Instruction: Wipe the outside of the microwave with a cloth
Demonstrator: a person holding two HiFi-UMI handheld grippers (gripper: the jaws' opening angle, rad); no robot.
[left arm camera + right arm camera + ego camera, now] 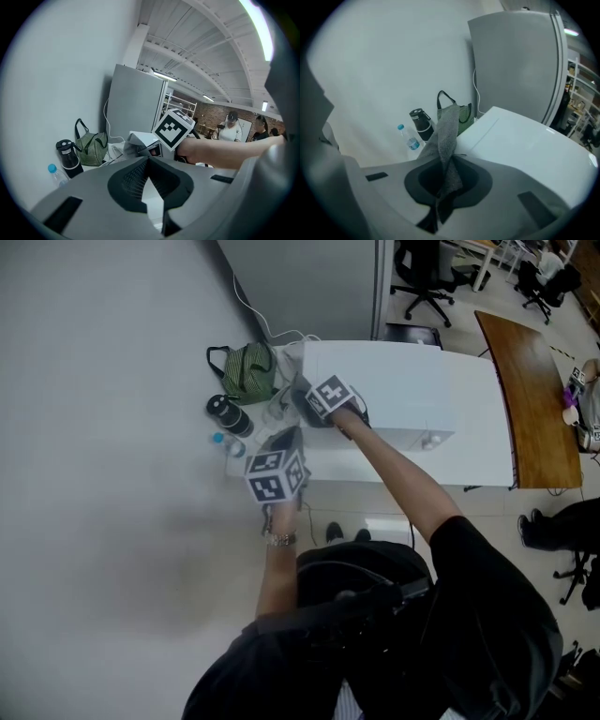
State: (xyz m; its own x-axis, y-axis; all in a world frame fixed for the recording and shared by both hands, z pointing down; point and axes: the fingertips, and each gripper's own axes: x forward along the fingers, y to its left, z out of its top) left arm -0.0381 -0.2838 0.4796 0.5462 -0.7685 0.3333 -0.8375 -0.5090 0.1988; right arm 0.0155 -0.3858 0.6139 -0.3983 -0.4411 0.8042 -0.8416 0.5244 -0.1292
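By microwave, right tool pinches grey cloth; left tool closed.

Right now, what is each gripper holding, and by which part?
The right gripper pinches the grey cloth near one bunched end; the rest trails beyond the jaws. The left gripper is shut, holding nothing.

Your cloth is fuzzy grey fabric. The microwave casing is smooth, glossy white. The water bottle is clear plastic; the bag is woven fabric.
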